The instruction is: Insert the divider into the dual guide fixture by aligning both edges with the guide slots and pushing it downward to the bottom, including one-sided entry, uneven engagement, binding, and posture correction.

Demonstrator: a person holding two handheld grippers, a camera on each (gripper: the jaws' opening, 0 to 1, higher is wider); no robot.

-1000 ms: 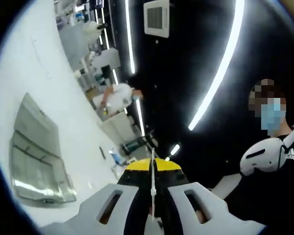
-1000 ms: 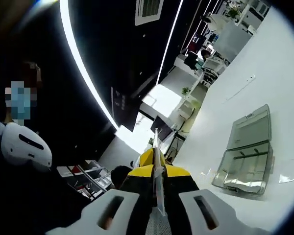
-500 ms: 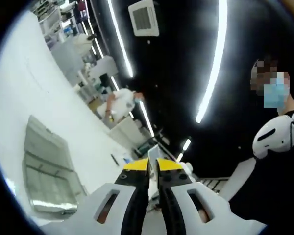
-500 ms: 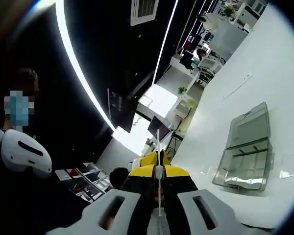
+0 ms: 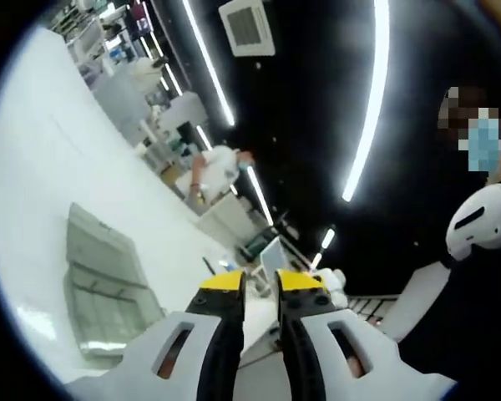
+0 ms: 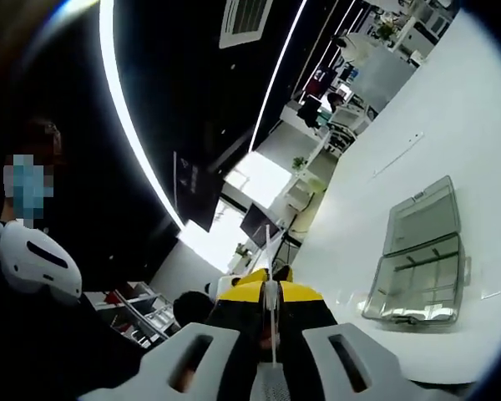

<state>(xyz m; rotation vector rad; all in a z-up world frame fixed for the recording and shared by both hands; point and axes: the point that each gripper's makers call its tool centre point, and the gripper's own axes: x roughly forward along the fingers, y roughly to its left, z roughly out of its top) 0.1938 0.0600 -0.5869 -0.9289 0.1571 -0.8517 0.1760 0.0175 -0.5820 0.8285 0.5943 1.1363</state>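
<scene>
Listing what we see, view by view.

Left hand-held gripper (image 5: 259, 282): jaws parted, a clear gap between the yellow tips, nothing held between them. Just beyond the tips we see a small pale panel, seemingly the divider (image 5: 271, 255), seen nearly flat-on; we cannot tell for sure that it is the same piece.

Right hand-held gripper (image 6: 270, 288): jaws closed on the divider (image 6: 270, 251), a thin clear sheet seen edge-on, rising from between the yellow tips and standing up past them.

Fixture (image 6: 420, 269): a clear plastic compartment case, lid swung open, lying on the white bench (image 6: 451, 117). In the right gripper view it sits to the right, well apart from the divider. In the left gripper view the same case (image 5: 108, 288) lies to the left of the jaws, on the bench (image 5: 42, 167).

Person: masked, in dark clothing with a white shoulder piece (image 5: 483, 221), at the right edge of the left gripper view; the shoulder piece (image 6: 32, 261) again at the left of the right gripper view.

Background: dark ceiling with long light strips (image 5: 366, 100) and a vent (image 5: 247, 27); another person in white (image 5: 217, 164) stands far off among desks.
</scene>
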